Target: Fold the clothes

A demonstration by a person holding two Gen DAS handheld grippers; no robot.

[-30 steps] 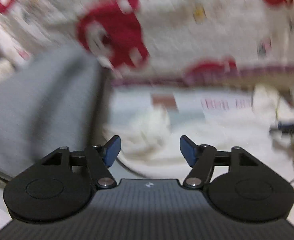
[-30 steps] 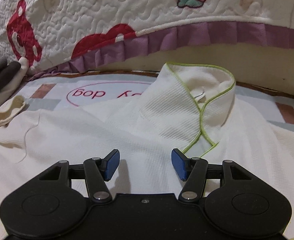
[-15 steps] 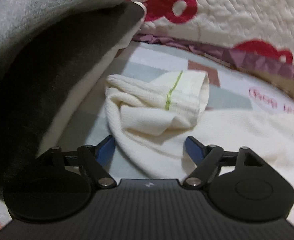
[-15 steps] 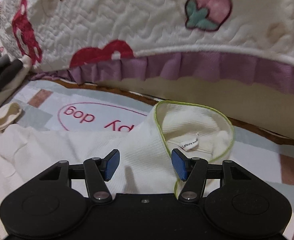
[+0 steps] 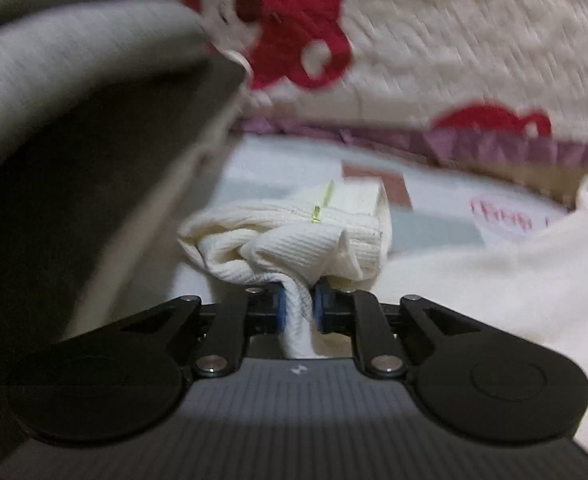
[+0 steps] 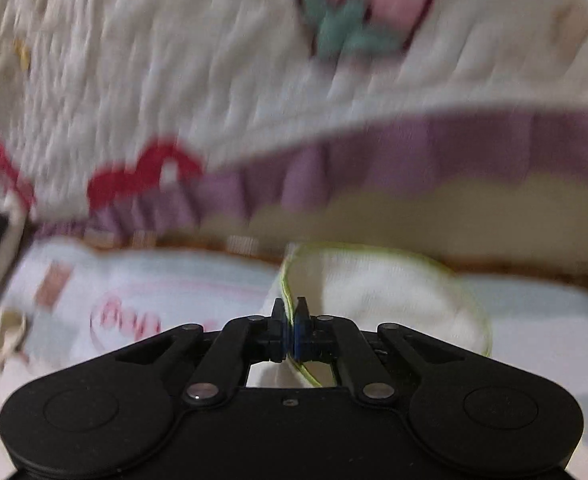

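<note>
A cream ribbed top with lime-green trim lies on a printed mat. In the left wrist view its bunched sleeve (image 5: 294, 236) sits just ahead of my left gripper (image 5: 297, 312), whose blue pads are shut on a fold of that sleeve. The body of the top (image 5: 494, 280) spreads to the right. In the right wrist view the green-edged collar (image 6: 394, 292) stands up as a loop, and my right gripper (image 6: 293, 330) is shut on the collar's left edge. Both views are blurred by motion.
A stack of folded grey and dark garments (image 5: 74, 128) rises close on the left. A quilted bedspread (image 6: 214, 60) with red bears, a strawberry and a purple frill hangs behind. The printed mat (image 6: 174, 280) shows pink lettering.
Both grippers were open half a second ago. My left gripper has closed on the bunched sleeve and my right gripper has moved forward and closed on the collar edge.
</note>
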